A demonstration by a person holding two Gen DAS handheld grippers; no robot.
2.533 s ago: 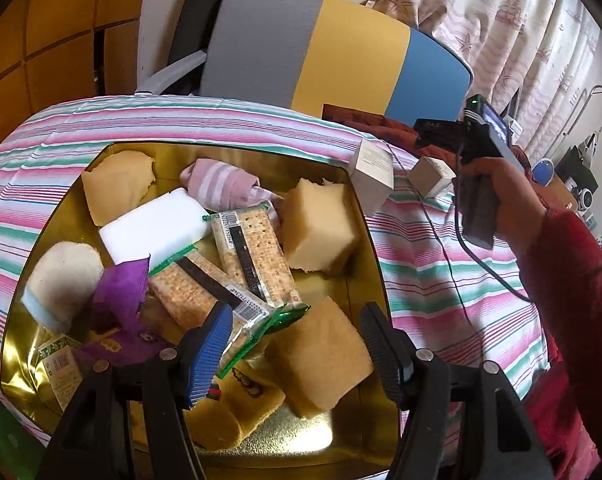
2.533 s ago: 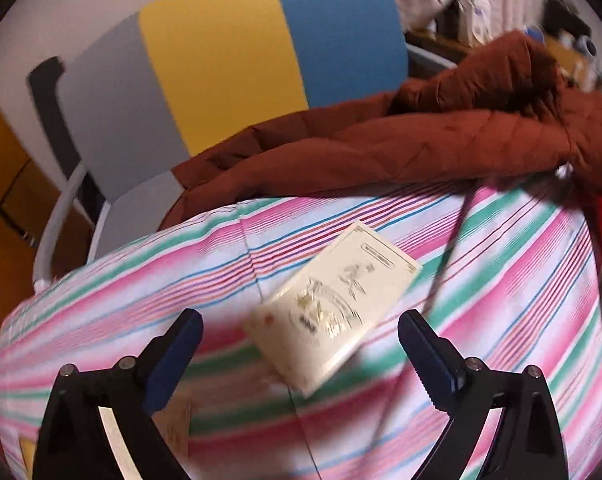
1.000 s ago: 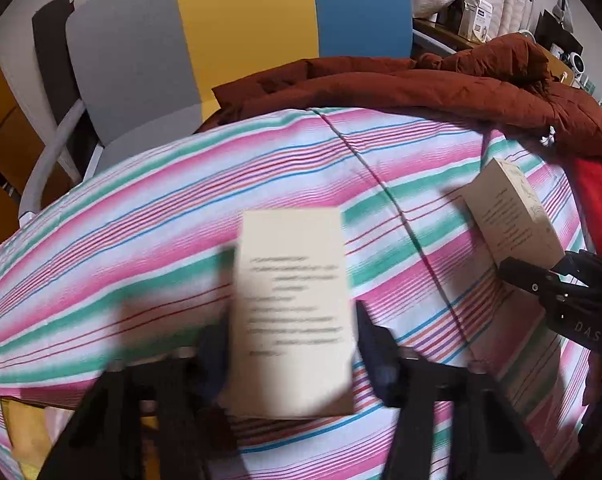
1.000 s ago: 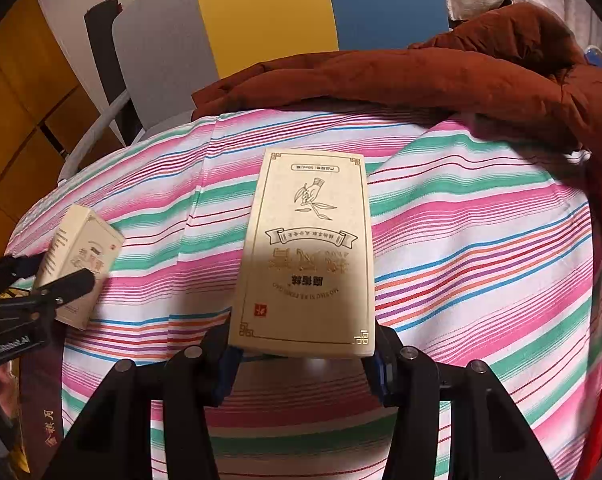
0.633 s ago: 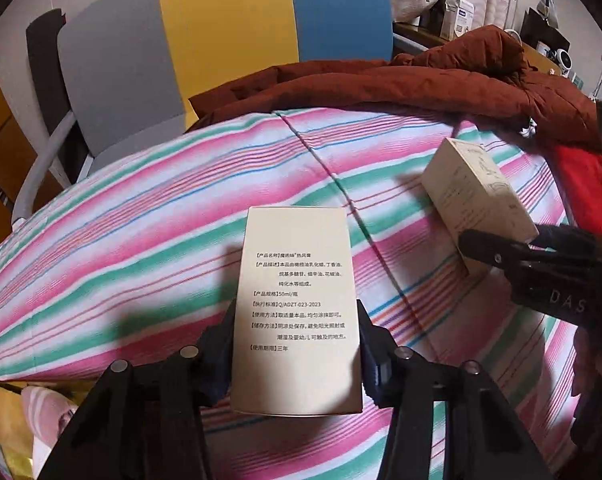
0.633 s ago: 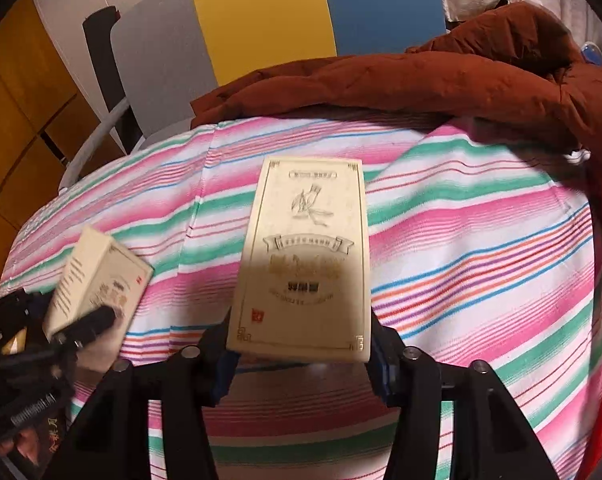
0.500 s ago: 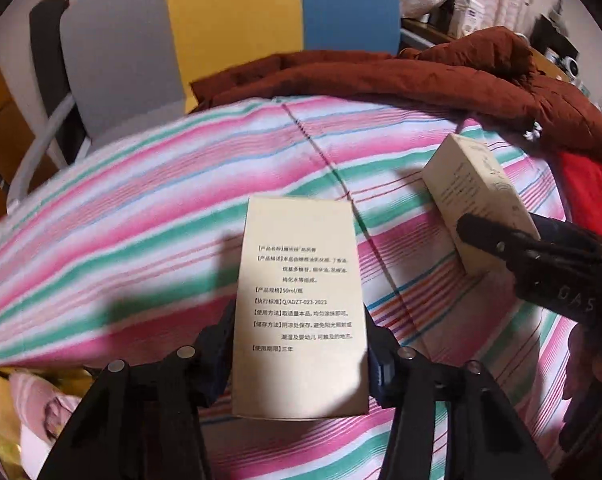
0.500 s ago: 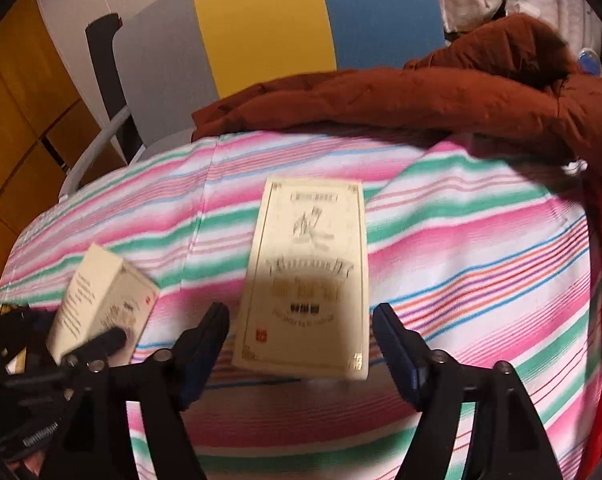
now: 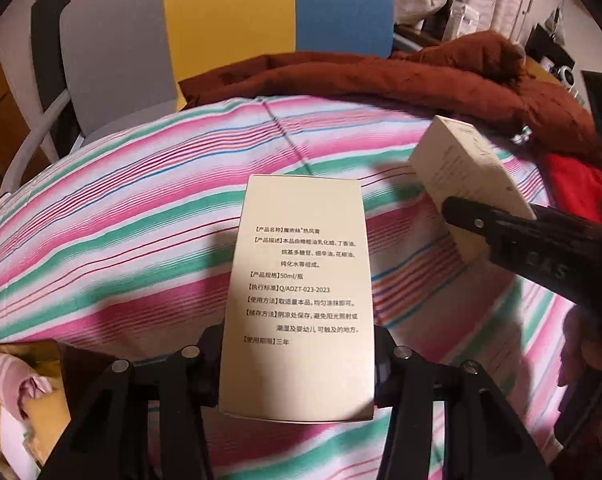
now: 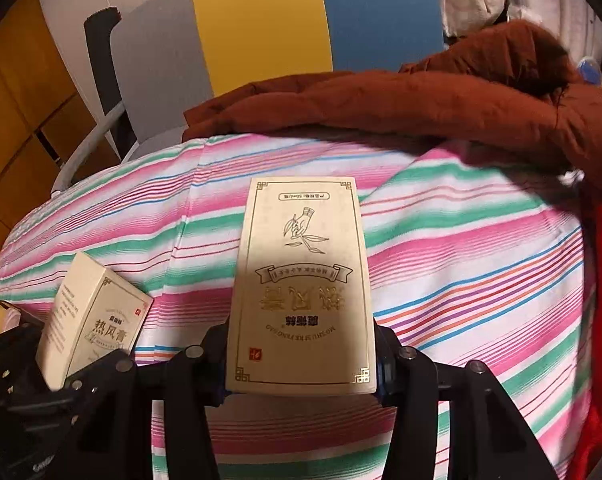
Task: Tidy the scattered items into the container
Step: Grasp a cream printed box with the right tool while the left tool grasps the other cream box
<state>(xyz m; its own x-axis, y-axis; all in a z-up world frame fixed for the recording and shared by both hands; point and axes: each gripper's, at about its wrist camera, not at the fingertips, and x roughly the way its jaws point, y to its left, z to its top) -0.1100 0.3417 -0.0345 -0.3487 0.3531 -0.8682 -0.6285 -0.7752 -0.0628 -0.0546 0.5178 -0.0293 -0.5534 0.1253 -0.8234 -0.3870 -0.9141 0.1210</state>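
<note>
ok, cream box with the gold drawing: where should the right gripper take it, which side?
Across its two long edges, near the short end, coming in from that end. The cream box is a slim carton whose width fits the jaws. The right gripper has just been closing and now clamps it there, with the box between its jaws.

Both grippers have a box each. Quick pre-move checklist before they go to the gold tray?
1. Left gripper shut on its cream box, printed text side facing the camera: ok.
2. Right gripper shut on its cream box, after its jaws just closed in on it: ok.
3. Boxes sit square between the fingers, not skewed: ok.
4. The two grippers are apart, boxes not touching each other: ok.
5. Gold tray in sight: only a corner at lower left of the left wrist view, with a pink striped sock in it; free room for two boxes: cannot tell.
6. Nothing left on the striped cloth: ok as far as shown.
</note>
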